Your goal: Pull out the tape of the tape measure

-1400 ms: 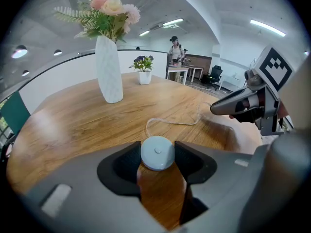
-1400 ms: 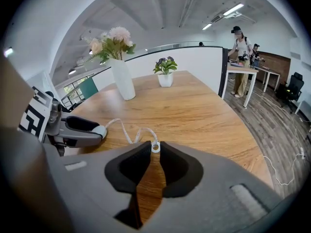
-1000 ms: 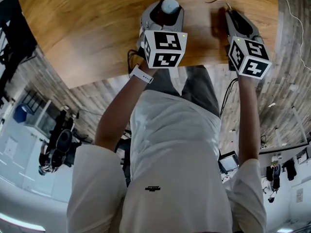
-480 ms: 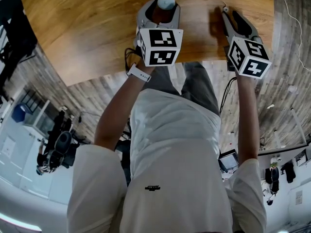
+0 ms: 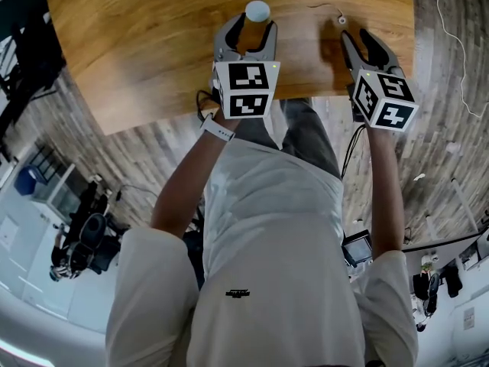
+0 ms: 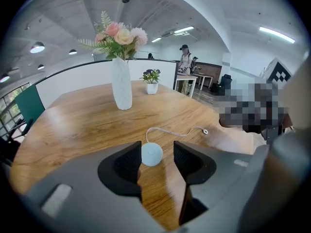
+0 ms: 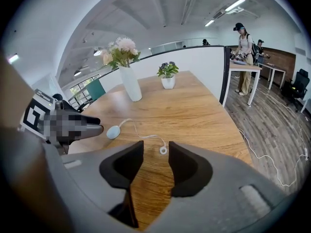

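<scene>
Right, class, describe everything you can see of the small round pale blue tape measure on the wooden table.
The small round pale blue tape measure is a smooth, plastic-looking disc lying flat on the brown wooden table. Its thin pale tape is pulled out and lies slack in a curve, ending in a small metal-looking ring. Only the table appears to touch it.

tape measure (image 5: 257, 11) on table (image 5: 137, 44) | ring end (image 5: 341, 20) to its right | vase (image 6: 121, 89) behind both
</scene>
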A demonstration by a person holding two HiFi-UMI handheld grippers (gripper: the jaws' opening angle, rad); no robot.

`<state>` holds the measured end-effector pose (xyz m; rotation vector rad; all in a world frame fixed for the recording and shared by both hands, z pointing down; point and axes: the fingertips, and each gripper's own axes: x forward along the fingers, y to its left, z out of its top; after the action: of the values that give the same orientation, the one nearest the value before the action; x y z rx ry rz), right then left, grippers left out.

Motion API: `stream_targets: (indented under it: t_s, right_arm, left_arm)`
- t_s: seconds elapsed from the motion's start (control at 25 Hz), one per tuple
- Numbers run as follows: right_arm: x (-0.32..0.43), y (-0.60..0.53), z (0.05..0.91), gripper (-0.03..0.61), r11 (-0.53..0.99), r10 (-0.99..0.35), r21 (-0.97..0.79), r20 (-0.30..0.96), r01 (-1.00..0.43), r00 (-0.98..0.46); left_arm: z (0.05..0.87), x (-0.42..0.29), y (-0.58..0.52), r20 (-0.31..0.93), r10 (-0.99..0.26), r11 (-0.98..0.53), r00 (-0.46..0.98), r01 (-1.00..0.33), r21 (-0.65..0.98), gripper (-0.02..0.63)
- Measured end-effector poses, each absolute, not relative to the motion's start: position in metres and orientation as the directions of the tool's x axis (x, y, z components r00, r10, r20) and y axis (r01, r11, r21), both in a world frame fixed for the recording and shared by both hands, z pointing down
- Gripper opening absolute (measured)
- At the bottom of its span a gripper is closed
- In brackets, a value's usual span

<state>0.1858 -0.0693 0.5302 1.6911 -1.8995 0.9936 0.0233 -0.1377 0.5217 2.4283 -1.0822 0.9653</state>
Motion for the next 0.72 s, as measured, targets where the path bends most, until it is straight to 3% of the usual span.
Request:
stream_targets:
  t_s: [0.72]
  right_arm:
    - [0.191,-0.075,0.443,0.16,0.076,-0.759,-0.181,0.627,-0.981,-0.175]
  left_arm:
    - [0.456,0.005,-0.137,0.634,-0.587,-0.602,0.504,-0.795,0.075,0.199]
